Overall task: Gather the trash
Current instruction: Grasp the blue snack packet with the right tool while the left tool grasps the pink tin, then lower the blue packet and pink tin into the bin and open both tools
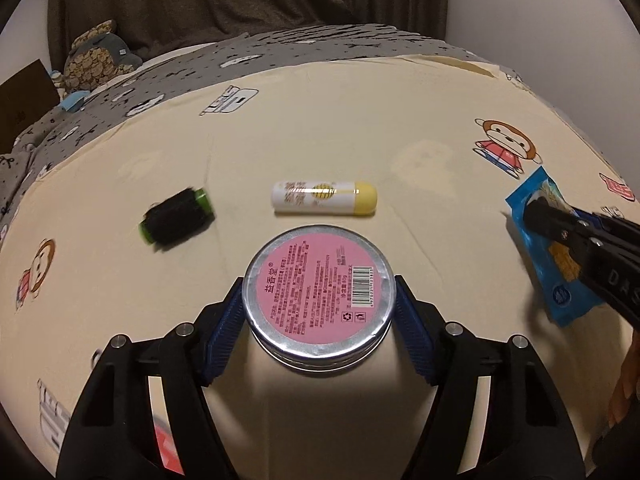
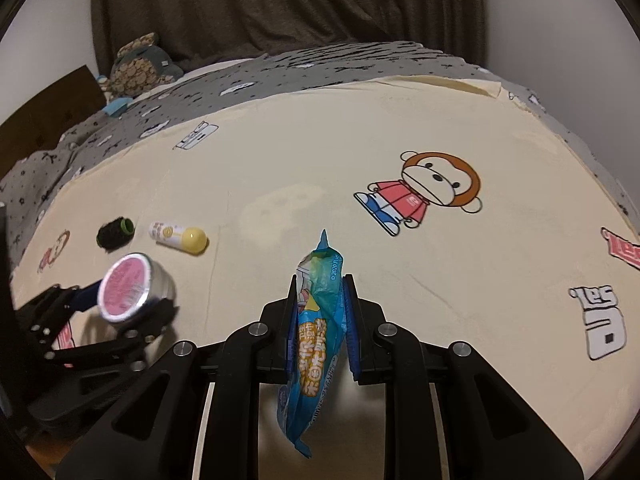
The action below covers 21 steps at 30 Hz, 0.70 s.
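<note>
My left gripper is shut on a round silver tin with a pink label and holds it above the cream bedsheet; the tin also shows in the right wrist view. My right gripper is shut on a blue snack wrapper, lifted off the bed; the wrapper shows in the left wrist view at the far right. A white tube with a yellow cap and a black roll with green ends lie on the sheet beyond the tin.
The cream sheet with cartoon monkey prints covers the bed. A grey patterned blanket lies at the far side. A plush toy sits far left by a brown board. A dark curtain hangs behind.
</note>
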### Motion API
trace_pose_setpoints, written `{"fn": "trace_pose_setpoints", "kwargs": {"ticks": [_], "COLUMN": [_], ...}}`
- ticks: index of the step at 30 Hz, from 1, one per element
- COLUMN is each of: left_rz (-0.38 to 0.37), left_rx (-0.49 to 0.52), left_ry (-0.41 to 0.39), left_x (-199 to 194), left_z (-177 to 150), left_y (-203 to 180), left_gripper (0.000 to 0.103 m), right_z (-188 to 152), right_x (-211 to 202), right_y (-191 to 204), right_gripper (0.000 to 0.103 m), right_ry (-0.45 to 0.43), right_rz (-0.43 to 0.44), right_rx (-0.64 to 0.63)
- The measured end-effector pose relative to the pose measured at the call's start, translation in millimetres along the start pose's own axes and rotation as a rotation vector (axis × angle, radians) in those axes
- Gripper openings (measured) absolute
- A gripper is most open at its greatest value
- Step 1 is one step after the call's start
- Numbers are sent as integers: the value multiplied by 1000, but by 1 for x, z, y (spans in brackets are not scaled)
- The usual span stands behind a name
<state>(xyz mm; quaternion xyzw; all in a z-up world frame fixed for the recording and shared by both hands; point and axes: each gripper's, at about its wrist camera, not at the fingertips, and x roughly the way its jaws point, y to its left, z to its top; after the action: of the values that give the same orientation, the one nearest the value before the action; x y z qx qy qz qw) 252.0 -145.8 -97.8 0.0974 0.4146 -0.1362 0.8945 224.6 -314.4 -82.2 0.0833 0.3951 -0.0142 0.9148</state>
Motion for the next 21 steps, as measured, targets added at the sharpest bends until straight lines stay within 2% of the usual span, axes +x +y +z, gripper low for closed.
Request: {"fn": "trace_pose_setpoints", "kwargs": {"ticks": [6, 10, 21], "left_rz": [34, 62, 31], "left_rx": [-22, -39, -71], "left_ry": [-37, -77, -182], "left_x": [-39, -74, -171], "left_z": [-22, -39, -96], "left_y": [15, 30, 43], "left_gripper": [67, 67, 67], "right_z": [-11, -17, -61], "right_x": [-27, -65, -168], "right_y": [8, 17, 40], "right_gripper": [20, 20, 21], "right_ry": [-30, -79, -186], "right_rz": [-14, -2, 65], "right_rx": [-63, -107, -252]}}
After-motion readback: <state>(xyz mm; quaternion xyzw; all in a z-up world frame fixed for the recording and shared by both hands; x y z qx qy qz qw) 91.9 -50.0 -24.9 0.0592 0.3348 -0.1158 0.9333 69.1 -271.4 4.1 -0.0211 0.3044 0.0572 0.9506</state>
